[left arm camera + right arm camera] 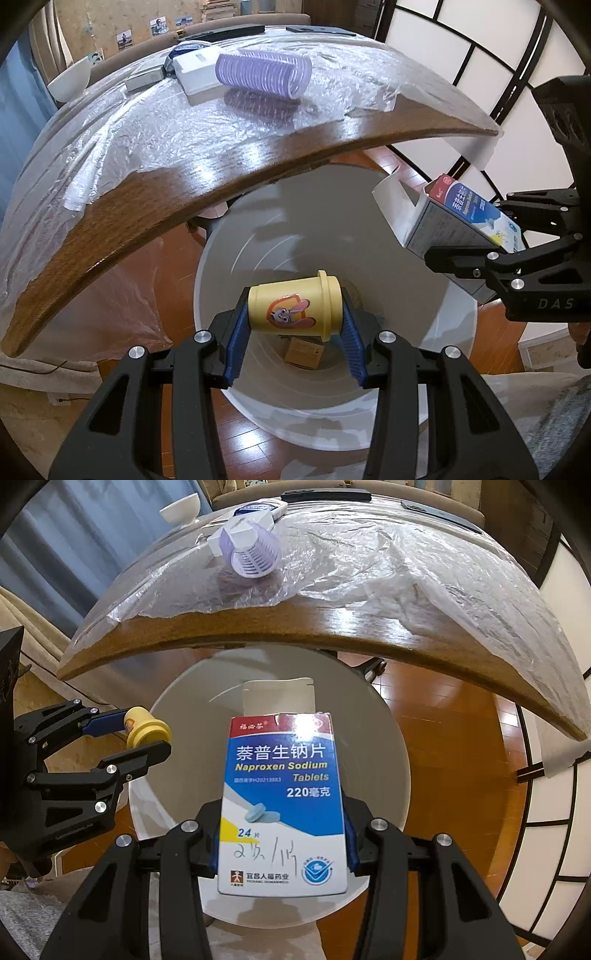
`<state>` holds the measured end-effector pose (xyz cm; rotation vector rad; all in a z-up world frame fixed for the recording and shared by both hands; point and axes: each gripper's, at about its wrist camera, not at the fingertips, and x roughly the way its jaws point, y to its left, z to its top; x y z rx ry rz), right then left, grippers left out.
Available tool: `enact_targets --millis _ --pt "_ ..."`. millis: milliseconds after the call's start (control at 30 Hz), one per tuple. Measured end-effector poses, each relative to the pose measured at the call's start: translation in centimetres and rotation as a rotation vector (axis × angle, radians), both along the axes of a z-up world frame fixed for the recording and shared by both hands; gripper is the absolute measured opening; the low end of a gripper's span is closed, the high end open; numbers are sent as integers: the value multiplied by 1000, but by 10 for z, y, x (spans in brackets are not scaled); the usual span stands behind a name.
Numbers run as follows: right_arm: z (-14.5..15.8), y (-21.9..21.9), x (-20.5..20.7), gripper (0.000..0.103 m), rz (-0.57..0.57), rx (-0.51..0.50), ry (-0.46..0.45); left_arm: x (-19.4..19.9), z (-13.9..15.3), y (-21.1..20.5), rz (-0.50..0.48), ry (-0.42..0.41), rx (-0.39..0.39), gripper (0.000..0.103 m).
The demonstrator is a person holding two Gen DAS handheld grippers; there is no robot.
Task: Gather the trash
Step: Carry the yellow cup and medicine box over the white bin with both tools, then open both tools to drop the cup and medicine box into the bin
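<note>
A small yellow cup [295, 308] with a cartoon rabbit on it lies sideways between the blue pads [236, 332] of my left gripper [294, 295], which is shut on it. It hangs over the mouth of a round white bin [406, 369] on the floor. My right gripper [283, 849] is shut on a blue-and-white tablet box [282, 805] whose top flap stands open, also above the bin [376, 760]. Each gripper shows in the other's view: the right gripper [480, 232] with its tablet box [450, 221], and the left gripper [146, 733] with the yellow cup [147, 729].
A brown carton [304, 352] lies at the bin's bottom. Just beyond the bin is the curved edge of a wooden table [221, 177] under a plastic sheet. On it are a purple ribbed cylinder [264, 72], a white box [195, 72] and a white bowl [70, 83].
</note>
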<state>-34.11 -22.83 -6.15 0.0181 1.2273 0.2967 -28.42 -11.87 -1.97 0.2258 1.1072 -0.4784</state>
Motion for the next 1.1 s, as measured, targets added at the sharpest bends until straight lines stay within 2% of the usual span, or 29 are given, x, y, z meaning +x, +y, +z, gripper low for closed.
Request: enact_targets --millis 533,1100 --pt "-22 4 8 46 21 -15 35 11 -32 -9 -8 35 49 46" --pt "-41 1 19 46 11 -35 65 22 -48 -16 -23 50 74 46"
